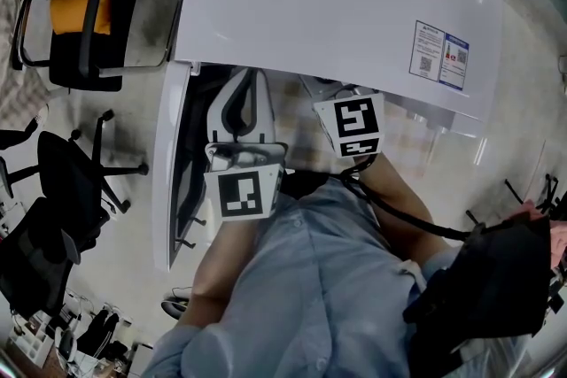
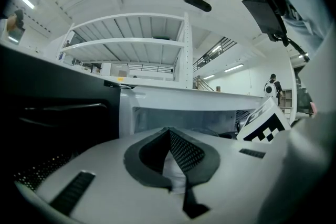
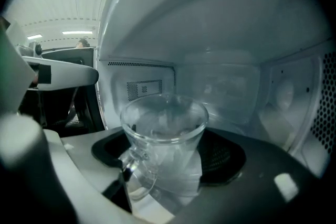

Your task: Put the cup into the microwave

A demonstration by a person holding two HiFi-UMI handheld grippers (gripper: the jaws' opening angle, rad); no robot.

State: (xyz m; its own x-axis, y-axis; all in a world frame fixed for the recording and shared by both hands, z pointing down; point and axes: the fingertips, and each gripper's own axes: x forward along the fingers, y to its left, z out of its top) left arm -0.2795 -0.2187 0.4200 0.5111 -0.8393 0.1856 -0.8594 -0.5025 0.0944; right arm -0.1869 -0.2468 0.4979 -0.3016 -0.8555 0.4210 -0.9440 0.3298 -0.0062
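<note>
**Item: glass cup, transfer to microwave oven**

- **Microwave** (image 1: 337,4): white case, seen from above in the head view. Door (image 1: 182,164) swung open at the case's left edge, dark inner face outward. Cavity (image 3: 226,86) pale, with a vent panel on the left wall and perforations on the right wall.
- **Cup** (image 3: 164,123): clear glass, one handle, apparently empty. It stands upright, rim up, so its long axis is vertical. The handle points to the lower left, toward the gripper body. It is inside the door opening, with the back wall beyond it. Contact with the cavity floor cannot be told, because the jaws cover the base.
- **Right gripper** (image 3: 169,157): jaws set fairly wide and closed on the cup's lower body, one pad on each side. In the head view only its marker cube (image 1: 354,127) shows, at the front edge of the case. The jaws are under the top panel.
- **Left gripper** (image 1: 246,93): outside the cavity, at the front opening just beside the door and aimed inward. Jaws drawn together, with nothing gripped that shows.

**Governing relation:** the cup sits between the right jaws, and the cavity lies straight ahead along them. The right hand is the nearer one and carries the load. The remaining work looks like lowering the upright cup onto the floor, then releasing it. A tilt on release is the main hazard.
</note>
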